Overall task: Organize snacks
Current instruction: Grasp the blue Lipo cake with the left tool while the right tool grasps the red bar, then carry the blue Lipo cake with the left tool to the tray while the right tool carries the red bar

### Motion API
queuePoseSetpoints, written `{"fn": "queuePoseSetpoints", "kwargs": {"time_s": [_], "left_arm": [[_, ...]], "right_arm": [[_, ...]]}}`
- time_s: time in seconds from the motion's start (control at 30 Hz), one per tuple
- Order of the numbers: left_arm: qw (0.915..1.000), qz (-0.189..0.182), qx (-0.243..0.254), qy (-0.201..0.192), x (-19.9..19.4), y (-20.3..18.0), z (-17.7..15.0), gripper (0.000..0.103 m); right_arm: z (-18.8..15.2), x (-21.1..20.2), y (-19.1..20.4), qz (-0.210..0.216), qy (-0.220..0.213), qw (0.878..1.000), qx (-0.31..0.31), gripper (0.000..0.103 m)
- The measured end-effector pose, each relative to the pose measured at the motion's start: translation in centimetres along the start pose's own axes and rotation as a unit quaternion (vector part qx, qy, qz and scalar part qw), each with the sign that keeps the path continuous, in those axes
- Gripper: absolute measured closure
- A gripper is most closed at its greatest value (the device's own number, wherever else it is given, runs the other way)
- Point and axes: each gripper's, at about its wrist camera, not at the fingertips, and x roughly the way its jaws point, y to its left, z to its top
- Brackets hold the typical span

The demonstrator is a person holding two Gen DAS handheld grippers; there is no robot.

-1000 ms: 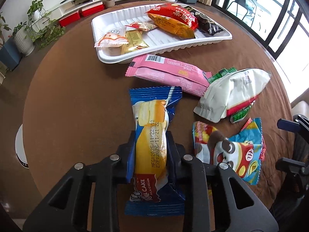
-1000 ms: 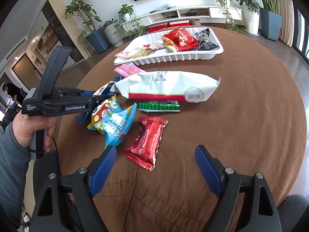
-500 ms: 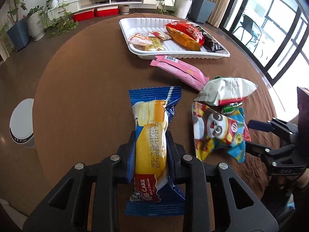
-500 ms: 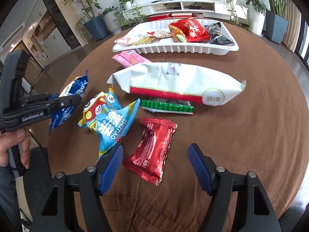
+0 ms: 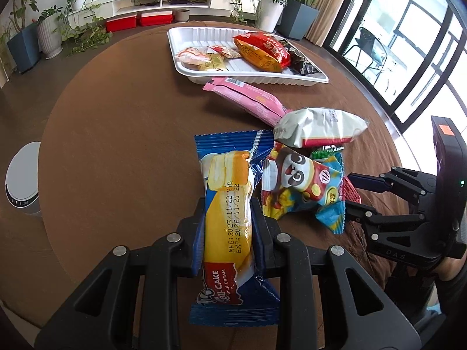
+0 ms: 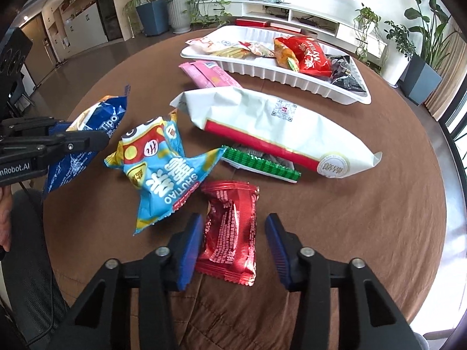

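Observation:
My left gripper (image 5: 229, 213) is shut on a blue and yellow roll cake packet (image 5: 230, 204) and holds it above the brown table; the packet also shows in the right wrist view (image 6: 87, 134). My right gripper (image 6: 233, 233) is open, its blue fingers on either side of a small red packet (image 6: 230, 233) that lies on the table. A white tray (image 5: 204, 35) with several snacks stands at the far side. A panda packet (image 6: 160, 163), a white pouch (image 6: 277, 128), a green packet (image 6: 259, 163) and a pink packet (image 6: 207, 73) lie loose.
The round table (image 5: 116, 116) has a brown cloth. A white bin (image 5: 23, 178) stands on the floor at the left. Potted plants (image 5: 52, 32) and a low white shelf (image 5: 160, 0) stand beyond the table.
My right gripper has moved forward and down and now straddles the red packet. My left gripper has swung left and up with the roll cake, away from the tray.

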Motion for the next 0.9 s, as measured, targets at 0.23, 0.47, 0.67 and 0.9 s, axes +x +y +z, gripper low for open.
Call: {"fn": "queuePoseSetpoints", "kwargs": {"time_s": [0.23, 0.47, 0.67, 0.9], "left_arm": [[1.0000, -0.005, -0.004, -0.004, -0.4, -0.2, -0.6, 0.078], [0.9998, -0.015, -0.003, -0.012, -1.0, -0.9, -0.7, 0.078], [0.9996, -0.025, 0.002, -0.015, -1.3, -1.8, -0.9, 0.078], [0.9993, -0.033, 0.003, -0.019, -1.8, -2.3, -0.9, 0.078]], "right_arm": [[-0.1, -0.3, -0.3, 0.015, 0.012, 1.000, 0.000, 0.073], [-0.7, -1.1, -2.0, 0.042, 0.015, 0.998, 0.038, 0.083], [-1.3, -1.6, -3.1, 0.046, 0.012, 0.997, 0.054, 0.083], [-1.4, -3.0, -3.7, 0.071, -0.009, 0.995, 0.070, 0.083]]}}
